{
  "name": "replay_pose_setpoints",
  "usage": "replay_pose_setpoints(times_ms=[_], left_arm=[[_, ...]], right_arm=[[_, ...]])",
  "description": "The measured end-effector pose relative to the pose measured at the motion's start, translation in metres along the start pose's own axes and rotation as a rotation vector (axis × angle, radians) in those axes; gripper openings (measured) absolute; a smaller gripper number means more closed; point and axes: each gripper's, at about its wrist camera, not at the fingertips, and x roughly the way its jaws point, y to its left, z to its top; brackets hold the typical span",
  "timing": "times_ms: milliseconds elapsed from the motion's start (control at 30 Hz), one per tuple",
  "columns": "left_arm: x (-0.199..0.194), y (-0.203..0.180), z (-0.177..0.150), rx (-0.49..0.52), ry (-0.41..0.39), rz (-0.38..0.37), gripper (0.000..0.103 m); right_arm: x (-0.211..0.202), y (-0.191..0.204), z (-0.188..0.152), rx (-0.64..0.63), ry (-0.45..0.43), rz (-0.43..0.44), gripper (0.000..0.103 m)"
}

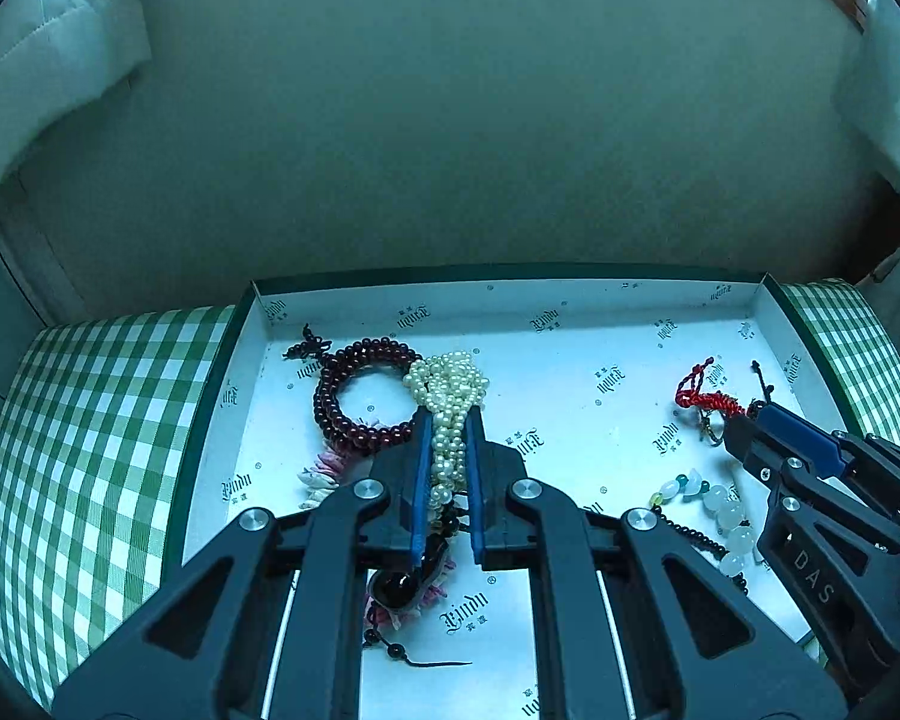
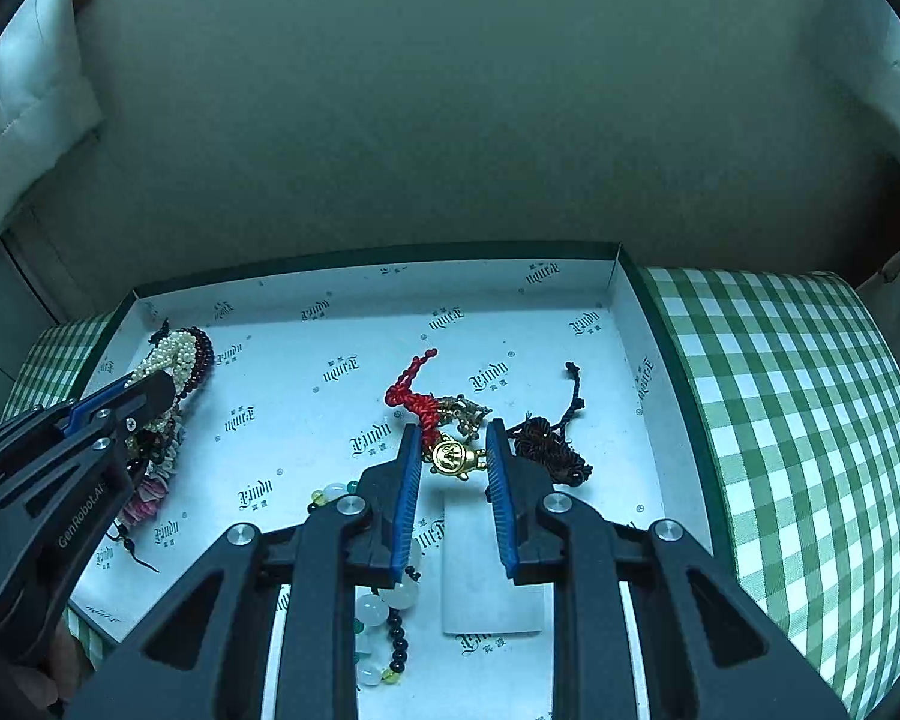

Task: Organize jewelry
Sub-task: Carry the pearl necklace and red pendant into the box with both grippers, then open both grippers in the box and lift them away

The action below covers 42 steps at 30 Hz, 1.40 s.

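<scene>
- We saw a checked green-and-white cloth (image 2: 798, 420) spread on both sides of our two claws, under everything else.
- On it lay a shallow white box (image 1: 570, 300) with dark green edges and printed lettering, its floor ahead of and beneath both claws.
- Our left claw (image 1: 448, 420) was clamped on a pearl strand (image 1: 450, 384); the blue pads pressed its sides and a bunch of pearls spilled past the tips.
- Touching that bunch, ahead and to the left of the left claw's tips, lay a dark red bead bracelet (image 1: 354, 396), coiled flat.
- Beneath the left claw, on its left side, sat a pink and white shell bracelet (image 1: 324, 474).
- Our right claw (image 2: 453, 429) stood narrowly parted; a small gold charm (image 2: 450, 456) sat between its pads, and we could not tell whether they touched it.
- A red knotted cord (image 2: 417, 387) ran ahead and left from the charm.
- Just right of the right claw's tips lay a brown braided cord (image 2: 546, 444).
- Under the right claw's left finger trailed pale jade-like beads (image 2: 372, 609).
</scene>
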Motion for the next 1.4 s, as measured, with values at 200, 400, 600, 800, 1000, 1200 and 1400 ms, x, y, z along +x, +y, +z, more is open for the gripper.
replay_pose_setpoints(times_ms=[200, 400, 600, 800, 1000, 1200, 1400], left_arm=[[0.009, -0.009, 0.001, 0.006, -0.009, 0.015, 0.026], [0.003, -0.008, 0.000, -0.010, -0.036, 0.016, 0.068], [-0.001, -0.002, -0.004, -0.014, -0.016, 0.001, 0.072], [-0.029, 0.008, -0.020, -0.031, -0.022, -0.018, 0.072], [-0.072, 0.026, -0.044, -0.052, -0.031, -0.010, 0.072], [-0.107, 0.048, -0.088, -0.088, 0.003, 0.007, 0.072], [-0.129, 0.060, -0.130, -0.110, 0.033, 0.042, 0.072]], right_arm=[[0.004, 0.008, -0.003, -0.011, 0.000, -0.001, 0.023], [0.000, 0.003, -0.002, 0.007, -0.009, 0.003, 0.024], [-0.010, -0.012, -0.005, 0.040, -0.033, 0.010, 0.047], [-0.036, -0.017, -0.015, 0.044, -0.048, 0.013, 0.047], [-0.076, -0.019, -0.044, 0.054, -0.052, 0.023, 0.047], [-0.109, -0.001, -0.083, 0.041, -0.025, 0.047, 0.047], [-0.123, 0.026, -0.122, -0.001, 0.013, 0.080, 0.047]])
